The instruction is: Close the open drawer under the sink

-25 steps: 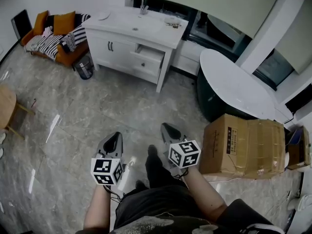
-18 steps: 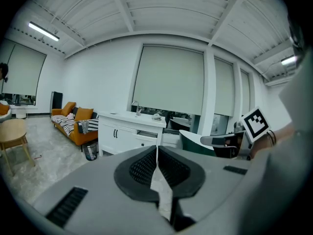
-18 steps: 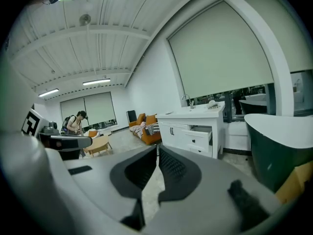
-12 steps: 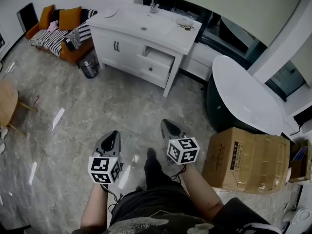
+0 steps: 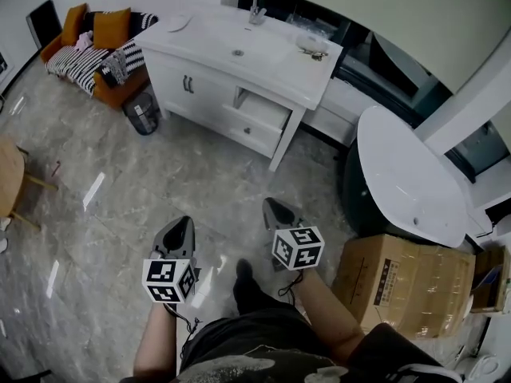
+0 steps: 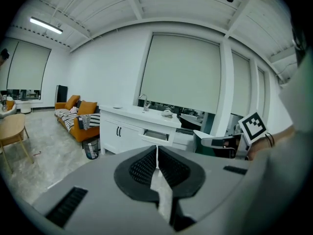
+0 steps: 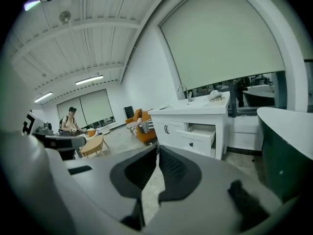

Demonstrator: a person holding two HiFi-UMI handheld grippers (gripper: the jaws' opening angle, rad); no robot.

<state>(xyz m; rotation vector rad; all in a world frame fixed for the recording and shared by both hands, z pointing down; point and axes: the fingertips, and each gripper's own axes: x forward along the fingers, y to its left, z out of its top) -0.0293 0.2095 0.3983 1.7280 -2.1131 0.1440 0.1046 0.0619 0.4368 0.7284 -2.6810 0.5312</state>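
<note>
A white sink cabinet [image 5: 239, 62] stands against the far wall, with a faucet [image 5: 255, 6] on top. Its right-hand drawer [image 5: 259, 118] is pulled open; the same drawer [image 7: 200, 135] shows in the right gripper view and, smaller, the drawer [image 6: 156, 136] in the left gripper view. My left gripper [image 5: 180, 228] and right gripper [image 5: 275, 206] hang side by side over the marble floor, well short of the cabinet. Both point toward it, jaws shut with nothing between them.
An orange sofa [image 5: 88, 42] with striped cushions and a small bin [image 5: 140, 110] sit left of the cabinet. A dark tub with a white round top [image 5: 403, 174] and a cardboard box [image 5: 407, 282] stand at the right. A wooden table [image 5: 12, 178] is at far left.
The whole view has advanced toward the sink cabinet, which now sits lower and larger in the head view. Both grippers kept their side-by-side pose, jaws still shut.
</note>
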